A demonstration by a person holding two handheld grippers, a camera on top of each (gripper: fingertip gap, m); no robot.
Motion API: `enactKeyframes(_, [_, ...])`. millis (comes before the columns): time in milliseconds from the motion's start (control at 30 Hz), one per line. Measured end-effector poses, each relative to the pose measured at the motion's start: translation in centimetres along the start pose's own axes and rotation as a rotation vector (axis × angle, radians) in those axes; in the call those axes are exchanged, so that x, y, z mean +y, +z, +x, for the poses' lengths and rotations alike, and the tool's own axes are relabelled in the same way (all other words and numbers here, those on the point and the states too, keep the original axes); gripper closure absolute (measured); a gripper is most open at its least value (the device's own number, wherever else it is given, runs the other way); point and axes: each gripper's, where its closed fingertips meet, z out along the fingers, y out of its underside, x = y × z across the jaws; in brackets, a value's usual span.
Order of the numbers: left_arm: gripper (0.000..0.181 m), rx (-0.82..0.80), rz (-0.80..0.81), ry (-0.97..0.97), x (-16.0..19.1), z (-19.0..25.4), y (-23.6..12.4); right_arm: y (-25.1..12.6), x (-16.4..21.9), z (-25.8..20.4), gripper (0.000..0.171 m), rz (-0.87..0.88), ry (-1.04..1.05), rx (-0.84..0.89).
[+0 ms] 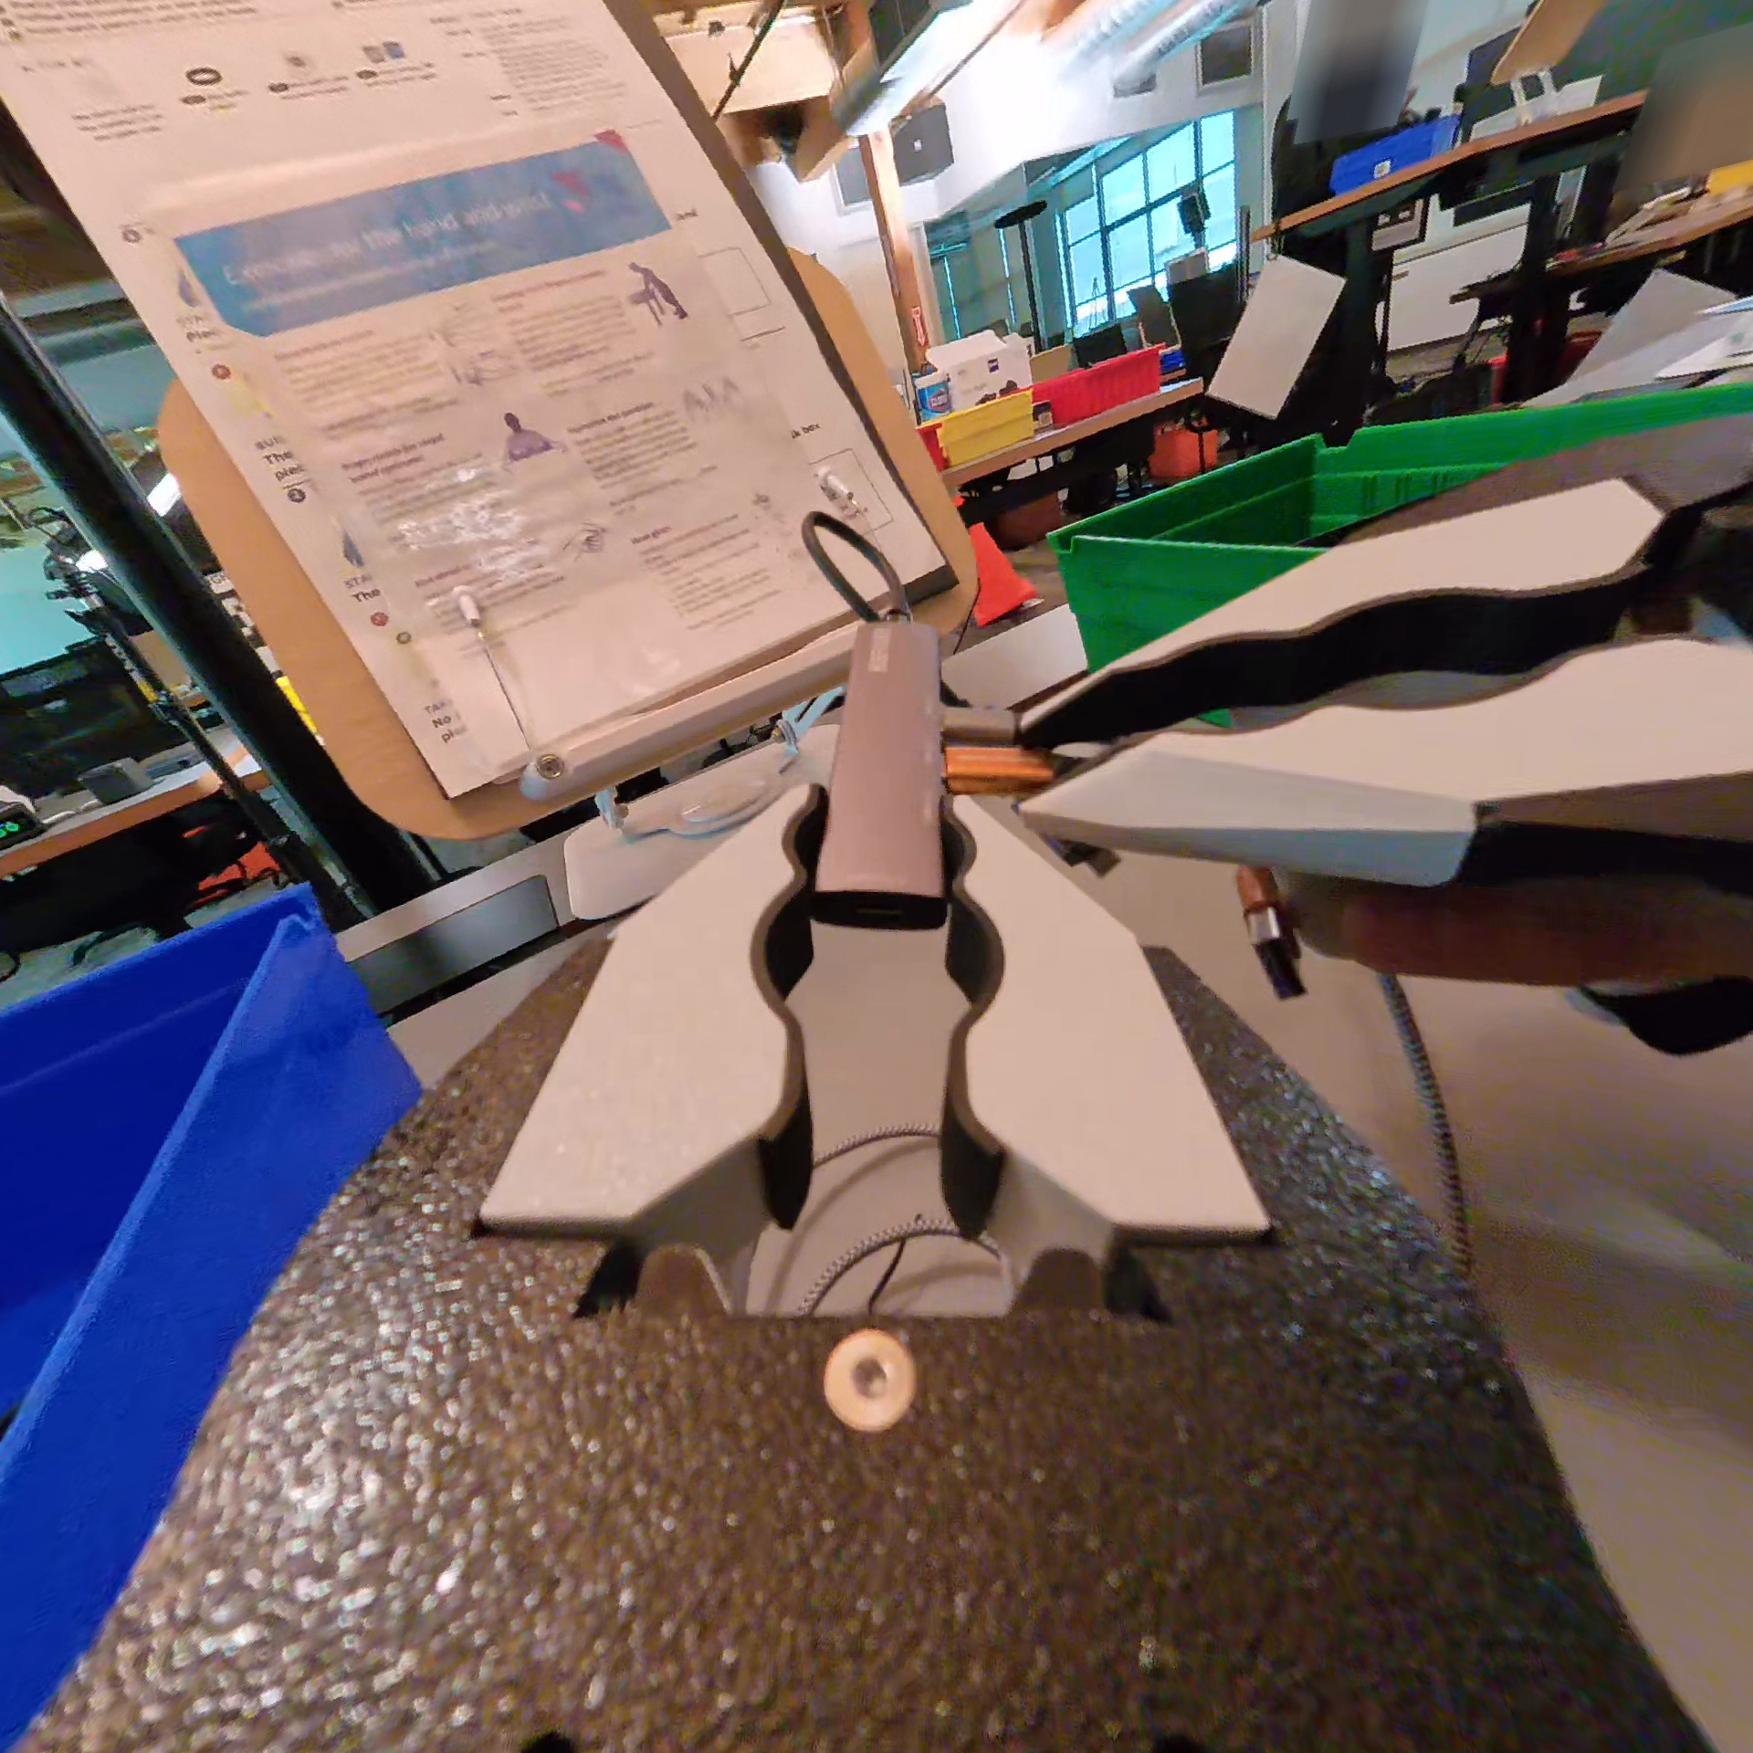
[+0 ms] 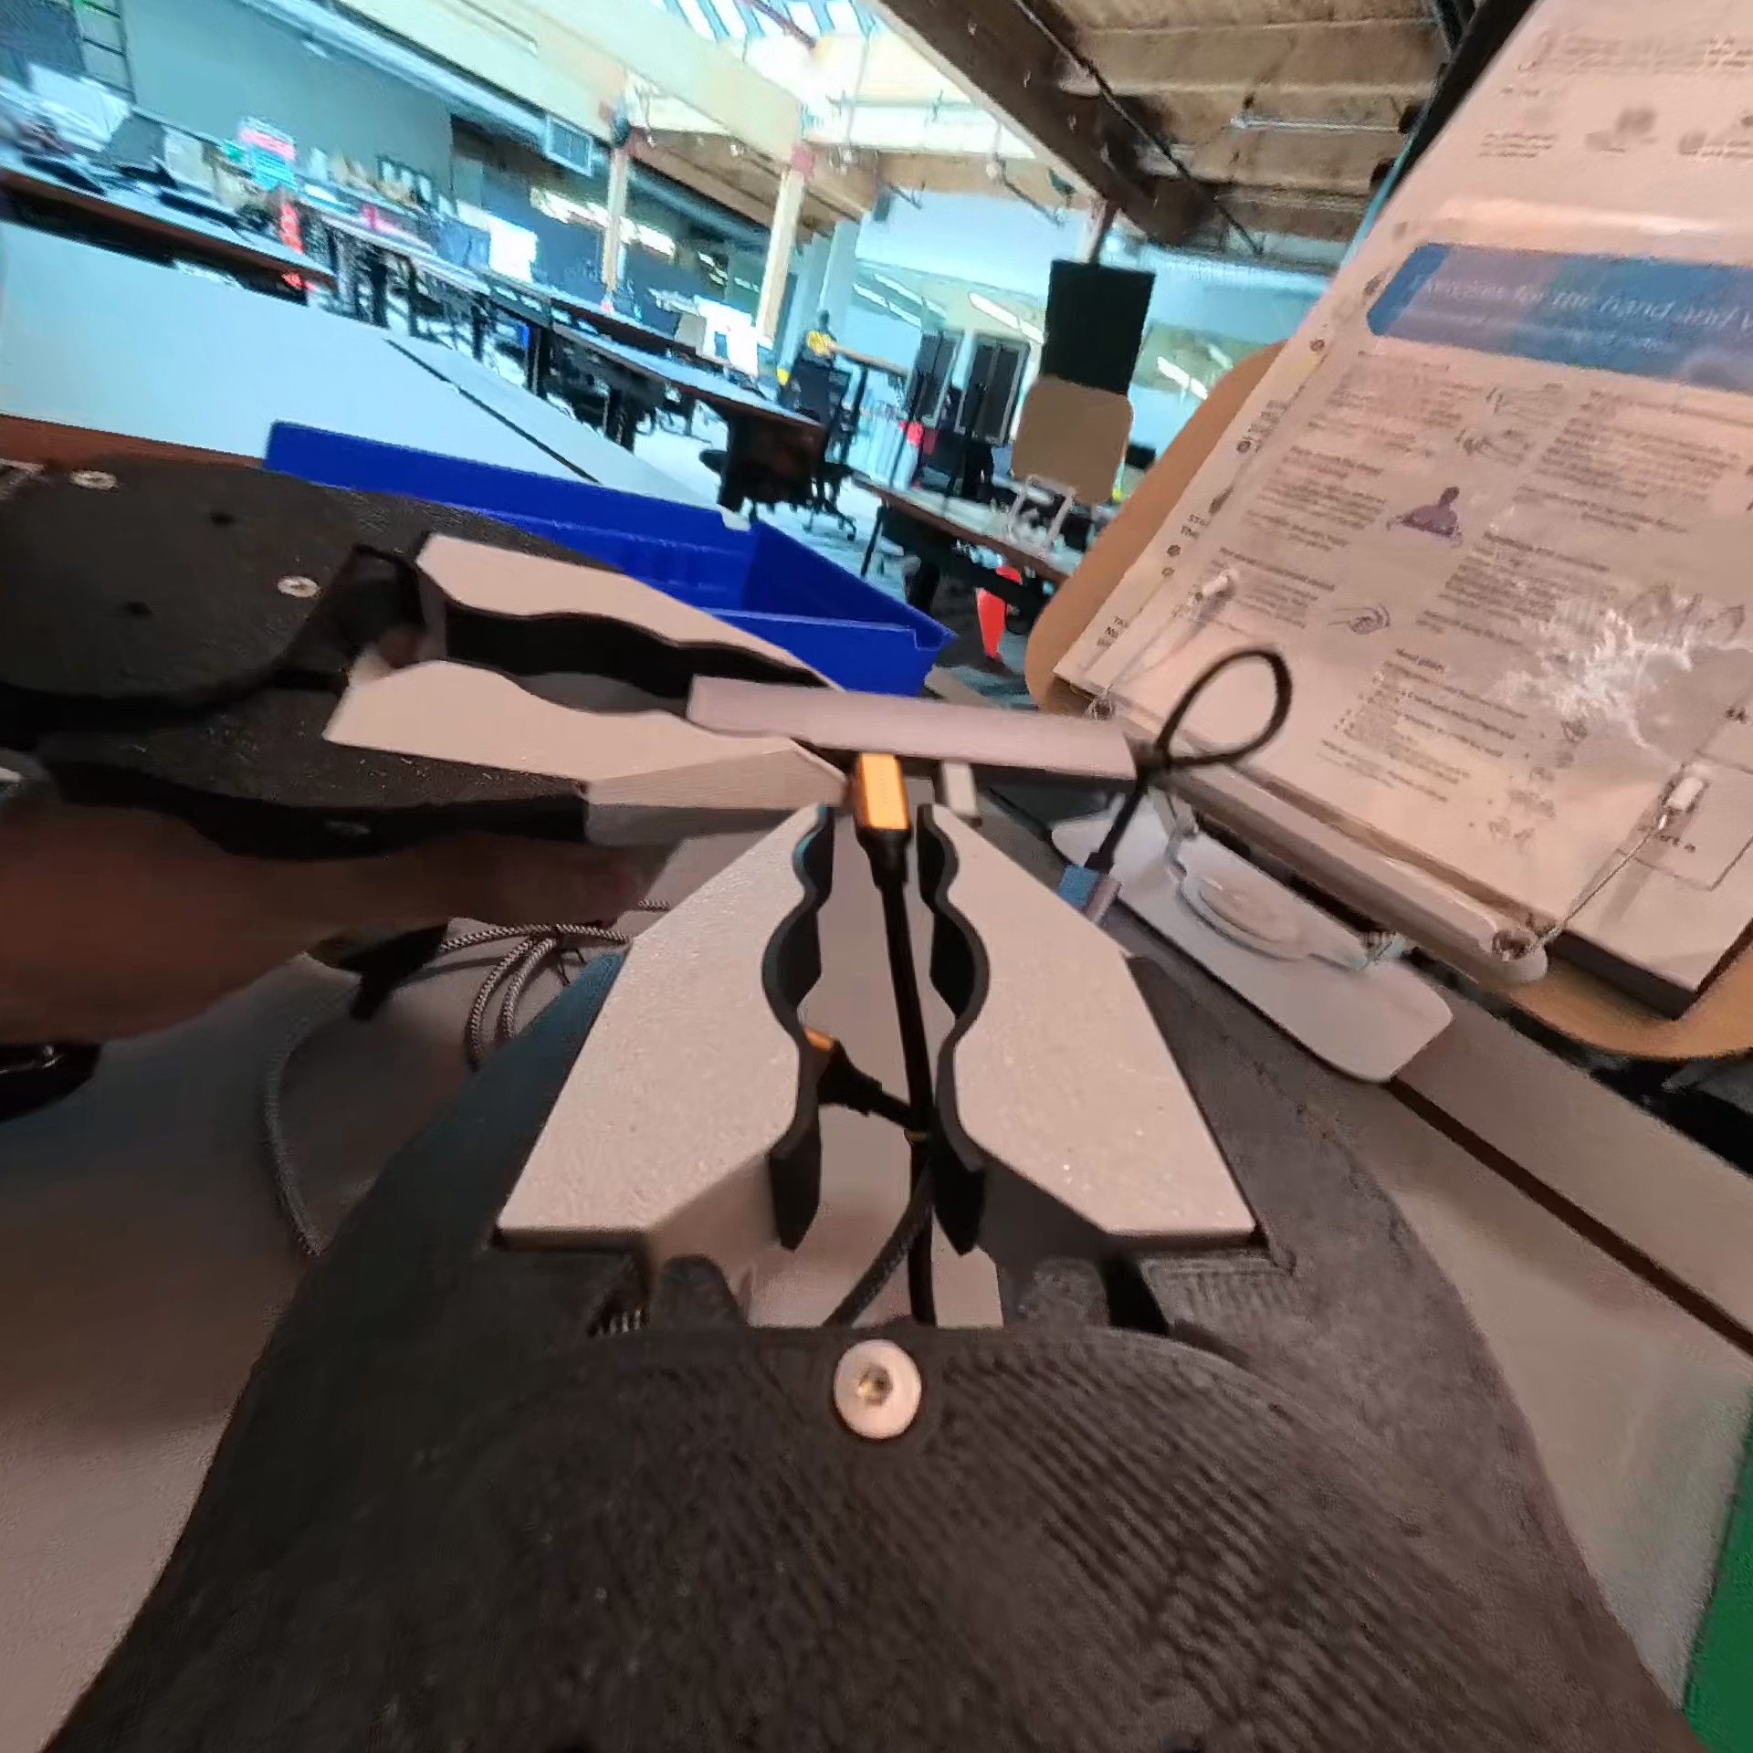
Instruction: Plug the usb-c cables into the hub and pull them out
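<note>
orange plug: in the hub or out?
In, as far as shows. The orange plug butts against the hub's side with no gap, held at the tips of the right tongs. How deep it sits cannot be told.

The slim grey metal hub [image 1: 882, 759] sits between the left gripper [image 1: 877, 835] fingertips. The right gripper [image 1: 1029, 759] meets the hub's right side, with a blue plastic bin [image 1: 171, 1138] left and a green plastic bin [image 1: 1233, 541] behind
</note>
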Motion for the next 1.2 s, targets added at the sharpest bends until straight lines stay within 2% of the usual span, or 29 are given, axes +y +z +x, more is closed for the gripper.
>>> enactKeyframes(100, [0.16, -0.001, -0.007, -0.023, 0.2, -0.2, 0.0, 0.1, 0.6, 0.2, 0.158, -0.025, 0.043, -0.003])
enactKeyframes(367, [0.16, 0.015, 0.012, -0.123, 0.2, -0.3, -0.1, 0.5, 0.1, 0.1, 0.16, 0.053, 0.126, 0.009])
enactKeyframes(733, [0.16, 0.049, 0.027, -0.192, 0.0, -0.3, -0.1, 0.4, -0.2, 0.1, 0.16, 0.069, 0.138, 0.025])
enactKeyframes(800, [0.16, 0.035, 0.022, -0.168, 0.0, -0.4, -0.1, 0.4, -0.3, -0.1, 0.16, 0.036, 0.126, 0.008])
enactKeyframes(900, [0.16, -0.03, 0.015, -0.032, -0.4, -1.1, -0.3, 0.8, -0.5, -0.3, 0.16, 0.045, 0.211, -0.019])
enactKeyframes(1200, [0.16, -0.03, 0.038, -0.013, -1.6, -0.8, -0.7, -0.2, -1.5, -0.3, 0.161, 0.039, 0.23, -0.095])
